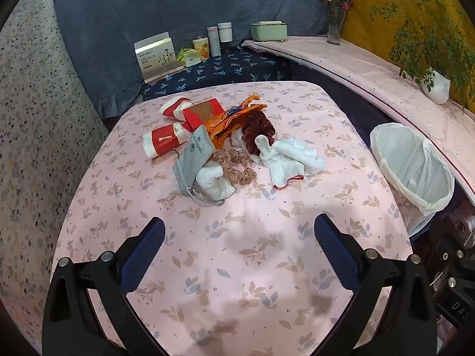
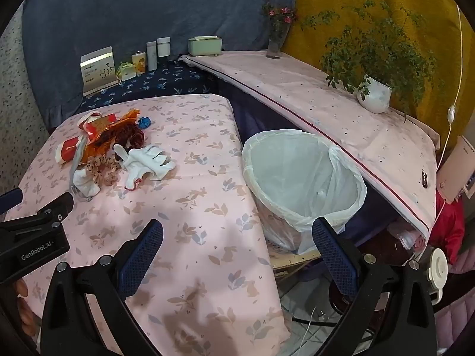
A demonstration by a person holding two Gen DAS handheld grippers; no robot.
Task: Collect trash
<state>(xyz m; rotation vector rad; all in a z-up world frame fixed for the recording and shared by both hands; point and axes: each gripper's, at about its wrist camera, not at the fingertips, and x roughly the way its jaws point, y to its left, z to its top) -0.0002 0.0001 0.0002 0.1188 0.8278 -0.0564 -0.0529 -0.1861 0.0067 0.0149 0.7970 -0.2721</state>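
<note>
A heap of litter lies mid-table on the pink leaf-print cloth (image 1: 237, 267): red-and-white packets (image 1: 161, 144), a red box (image 1: 203, 112), an orange wrapper (image 1: 234, 115), a grey pouch (image 1: 194, 160), scrunchies (image 1: 234, 166) and white crumpled cloths (image 1: 294, 157). The same heap (image 2: 112, 148) shows far left in the right wrist view. A bin with a white liner (image 2: 299, 178) stands off the table's right edge. My left gripper (image 1: 239, 231) is open over bare cloth, short of the heap. My right gripper (image 2: 237, 234) is open above the table's right edge, near the bin, with nothing between its fingers.
A dark blue shelf at the back carries a card box (image 1: 157, 56), jars (image 1: 213, 40) and a green case (image 1: 268, 31). A pink ledge on the right holds a flower vase (image 1: 335, 26) and a potted plant (image 2: 374, 92). The left gripper's body (image 2: 32, 231) intrudes at the right view's left edge.
</note>
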